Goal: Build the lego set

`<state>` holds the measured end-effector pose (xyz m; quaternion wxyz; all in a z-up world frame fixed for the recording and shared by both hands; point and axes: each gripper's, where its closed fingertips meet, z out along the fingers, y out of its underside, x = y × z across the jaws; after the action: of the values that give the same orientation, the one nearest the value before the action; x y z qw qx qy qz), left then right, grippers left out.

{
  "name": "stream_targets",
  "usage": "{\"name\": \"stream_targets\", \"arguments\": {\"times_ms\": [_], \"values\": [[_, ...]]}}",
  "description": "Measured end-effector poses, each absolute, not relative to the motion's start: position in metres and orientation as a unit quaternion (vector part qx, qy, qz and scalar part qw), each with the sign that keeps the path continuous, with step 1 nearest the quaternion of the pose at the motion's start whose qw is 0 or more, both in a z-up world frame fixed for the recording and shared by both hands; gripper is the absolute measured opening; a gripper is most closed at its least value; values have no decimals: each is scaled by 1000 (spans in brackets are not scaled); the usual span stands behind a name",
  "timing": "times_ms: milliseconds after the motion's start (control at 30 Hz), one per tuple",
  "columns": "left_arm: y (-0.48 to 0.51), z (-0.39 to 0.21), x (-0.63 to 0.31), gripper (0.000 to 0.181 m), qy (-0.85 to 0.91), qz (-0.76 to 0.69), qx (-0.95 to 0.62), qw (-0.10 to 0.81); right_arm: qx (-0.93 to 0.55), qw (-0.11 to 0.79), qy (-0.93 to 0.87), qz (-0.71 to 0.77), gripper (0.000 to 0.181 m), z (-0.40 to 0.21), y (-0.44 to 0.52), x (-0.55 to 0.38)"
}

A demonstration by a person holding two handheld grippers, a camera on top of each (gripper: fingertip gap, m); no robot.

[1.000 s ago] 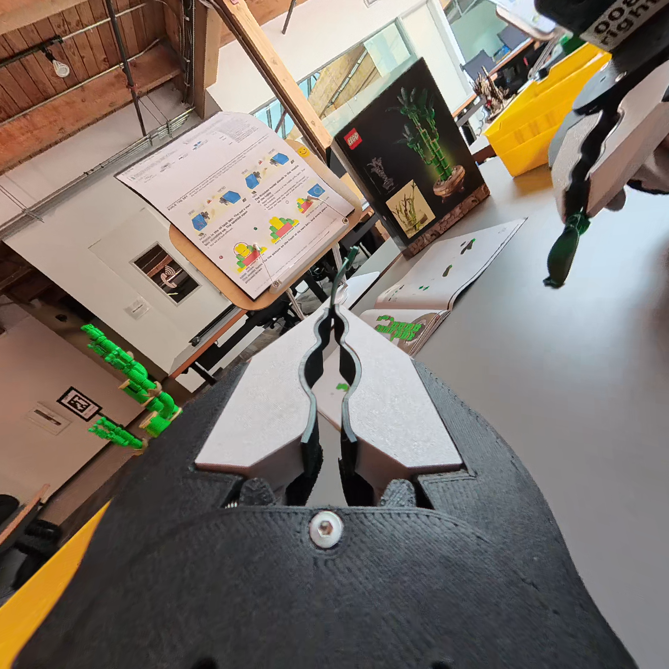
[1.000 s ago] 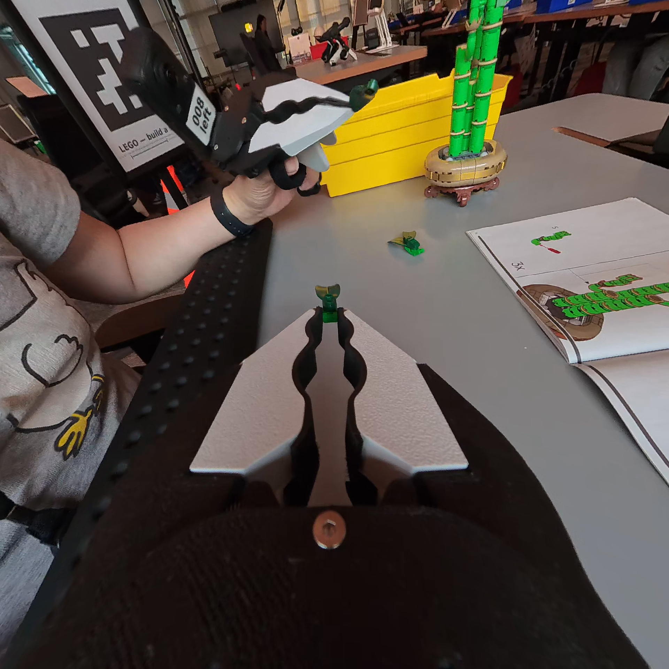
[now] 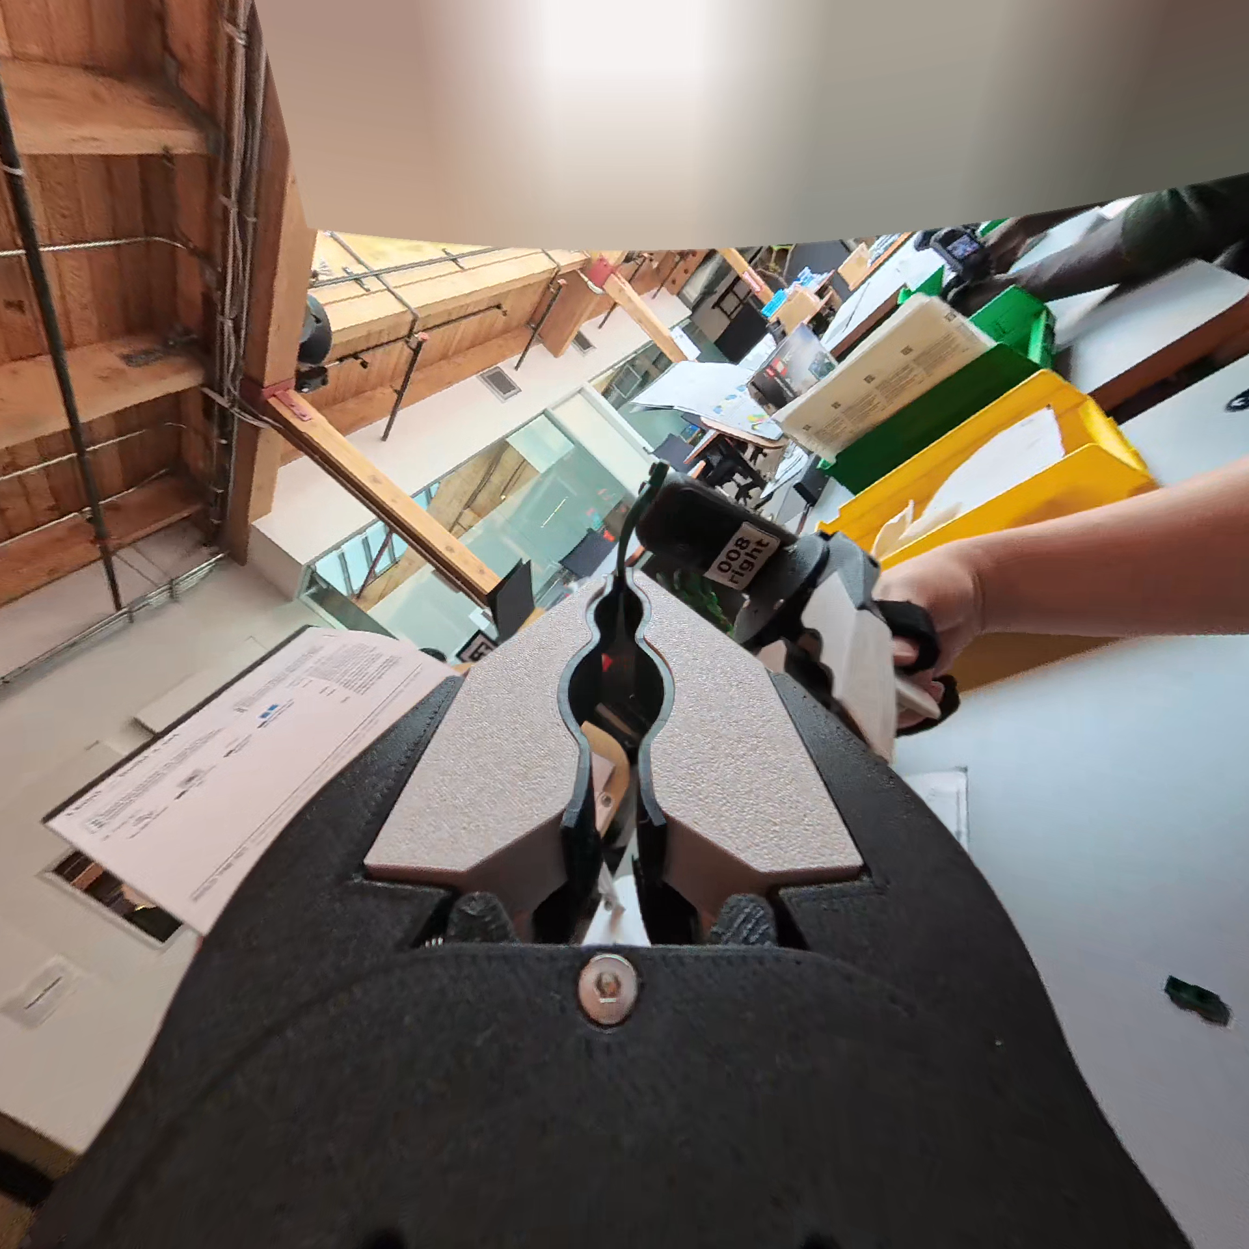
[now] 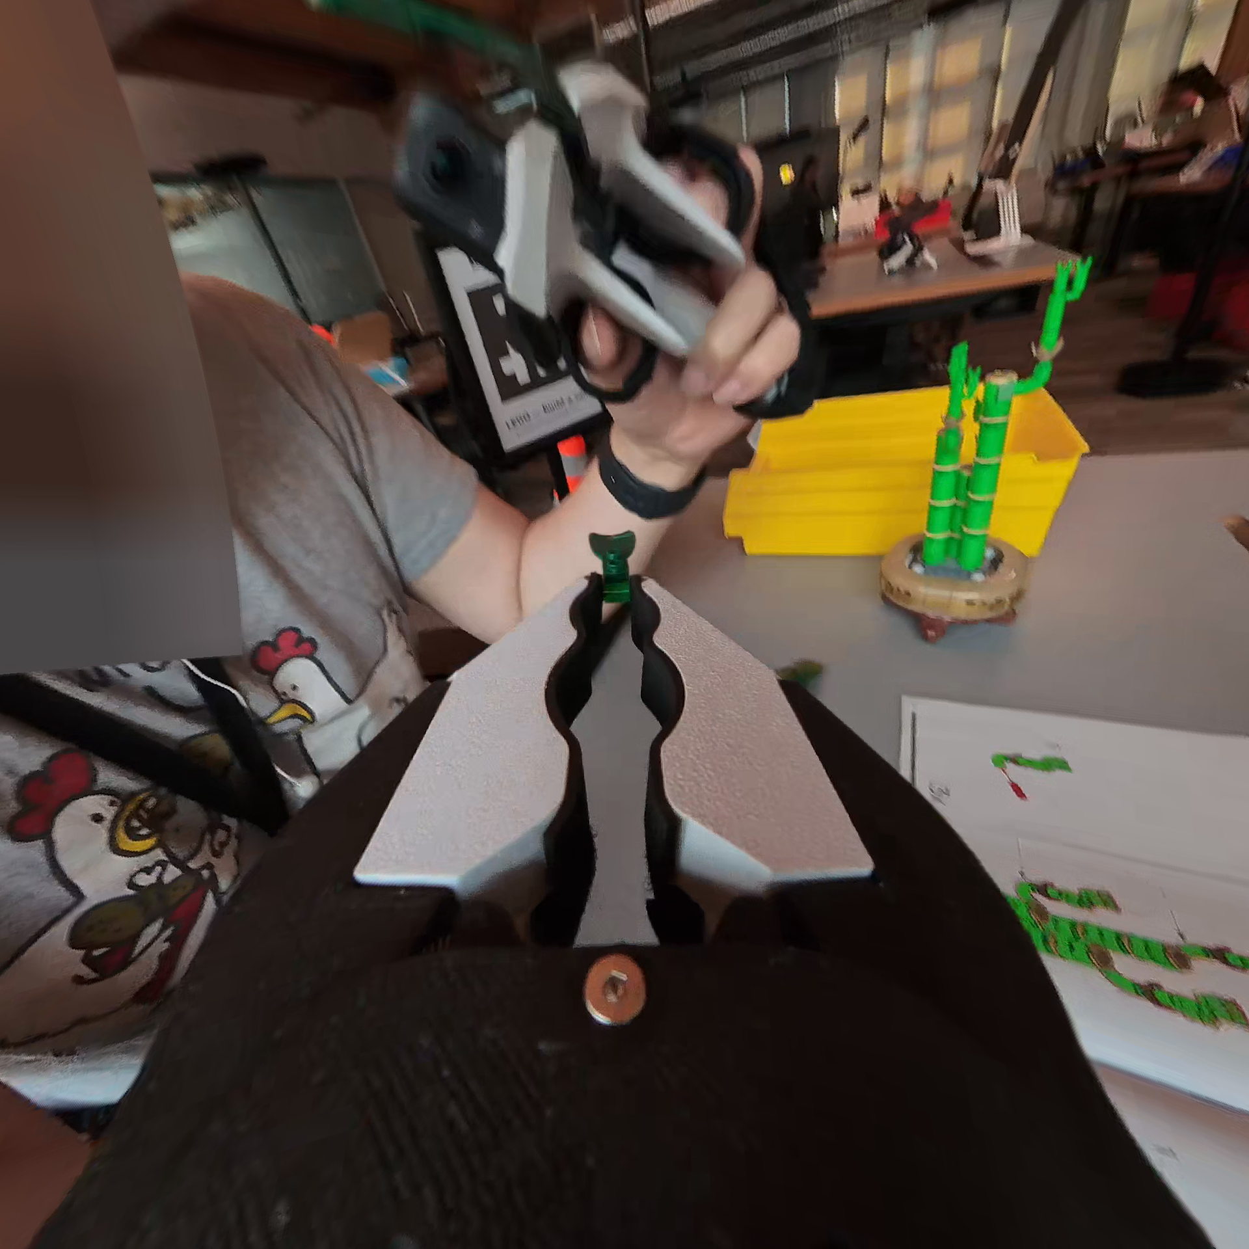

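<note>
In the left wrist view my left gripper [image 3: 625, 589] is shut on a thin dark green stem piece [image 3: 635, 520] that sticks out past the tips. It is raised and tilted up. My right gripper [image 4: 615, 596] is shut on a small green leaf piece [image 4: 614, 571] above the grey table [image 4: 777, 608]. The left gripper [image 4: 581, 81] shows blurred, held high, in the right wrist view. The right gripper [image 3: 858, 676] shows close beside the left one's tips. The green bamboo model [image 4: 973, 486] stands on its tan base at the right.
A yellow bin [image 4: 845, 486] stands behind the model. An open instruction booklet [image 4: 1081, 845] lies at the right. A loose green piece [image 4: 801, 670] lies near the right gripper, another [image 3: 1196, 1010] shows on the table. An instruction sheet [image 3: 236, 764] stands on a board. The left gripper's tips are roughly 10 centimeters from the right gripper's. The green bamboo model [image 4: 973, 486] is about 35 centimeters from both grippers' fingertips.
The left gripper has risen and swung up toward the ceiling, still holding its stem. The right gripper has lifted and turned toward the person, still holding its piece. The two grippers are closer together.
</note>
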<state>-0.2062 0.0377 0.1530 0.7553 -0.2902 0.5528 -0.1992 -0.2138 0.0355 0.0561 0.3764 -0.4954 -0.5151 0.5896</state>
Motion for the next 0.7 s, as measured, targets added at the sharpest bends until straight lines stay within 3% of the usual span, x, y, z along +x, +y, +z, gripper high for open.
{"name": "stream_targets", "arguments": {"times_ms": [700], "values": [[34,119,-193,0,600,-253,-276,707,-458,374,-504,629,6,74,25,-211]]}}
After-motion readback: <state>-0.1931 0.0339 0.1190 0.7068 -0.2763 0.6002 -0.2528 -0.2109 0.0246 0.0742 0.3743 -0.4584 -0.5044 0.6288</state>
